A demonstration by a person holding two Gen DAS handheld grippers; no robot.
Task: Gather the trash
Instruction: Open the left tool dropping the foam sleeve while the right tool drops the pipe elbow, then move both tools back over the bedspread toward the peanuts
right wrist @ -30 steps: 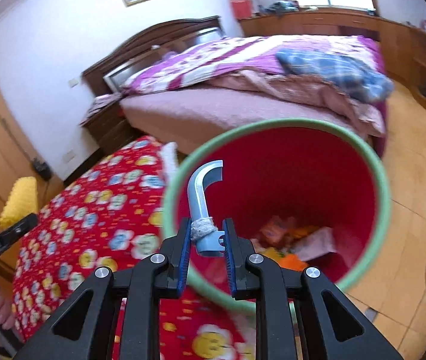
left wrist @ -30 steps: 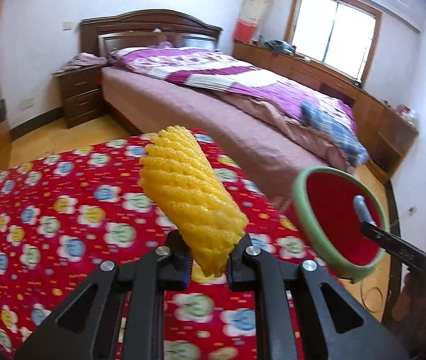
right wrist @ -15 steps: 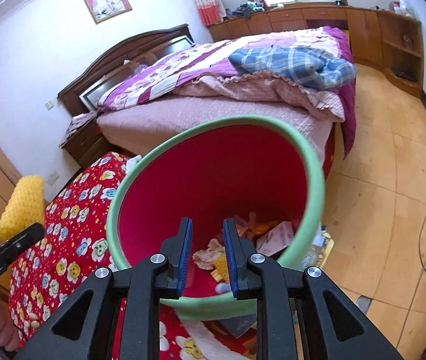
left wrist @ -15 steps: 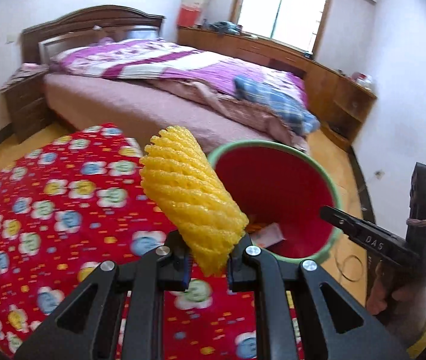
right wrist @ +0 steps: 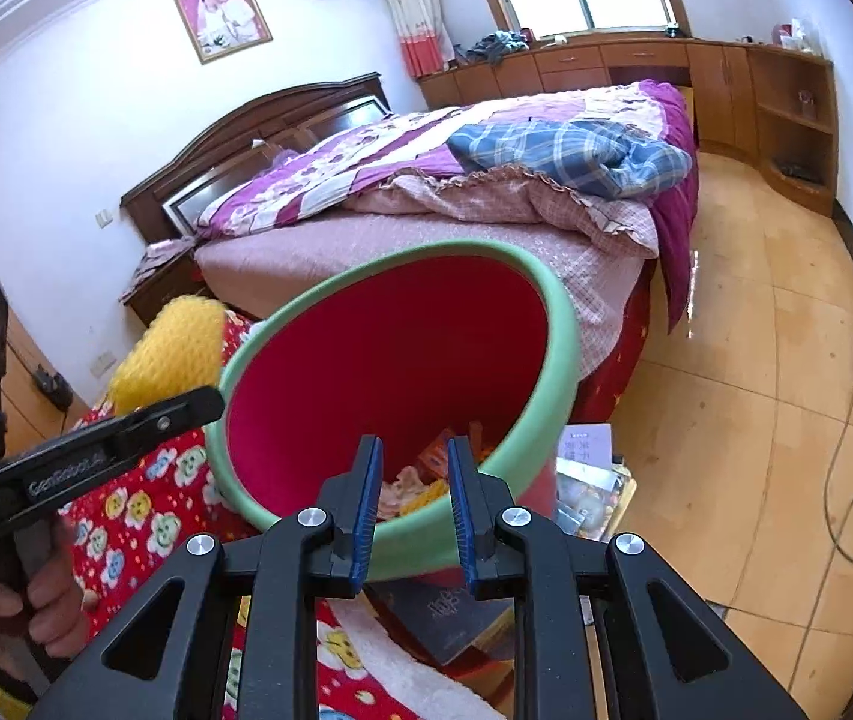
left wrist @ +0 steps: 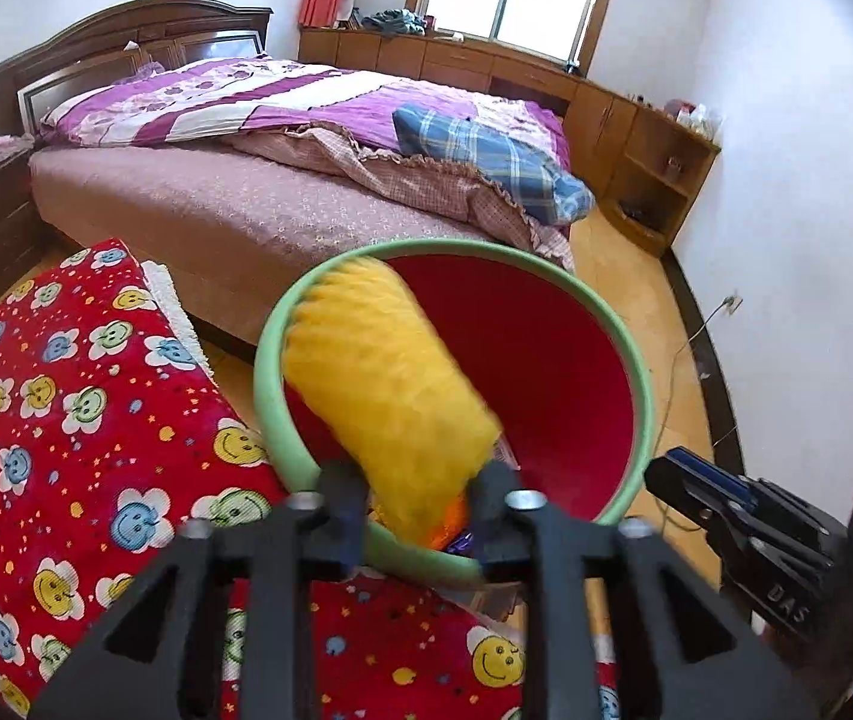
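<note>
Yellow foam fruit net (left wrist: 387,396), blurred, sits between my left gripper's (left wrist: 420,507) opening jaws over the red bin (left wrist: 570,372); my right gripper (right wrist: 413,507) grips nothing.

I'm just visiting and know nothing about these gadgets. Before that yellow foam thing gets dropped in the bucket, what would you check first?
1. Yellow foam net is over the bin mouth: ok; in the left wrist view it overlaps the red interior.
2. Left gripper is letting go: ok; its jaws are opening, foam between them and blurred.
3. Foam is fully free of the fingers: cannot tell.
4. Bin is tilted toward the foam: ok; its mouth faces the grippers.
5. Right gripper is holding the bin: cannot tell; the bin's green rim lies at its fingers, but any handle is hidden.
6. Room left in the bin: ok; only a little trash at the bottom.
</note>
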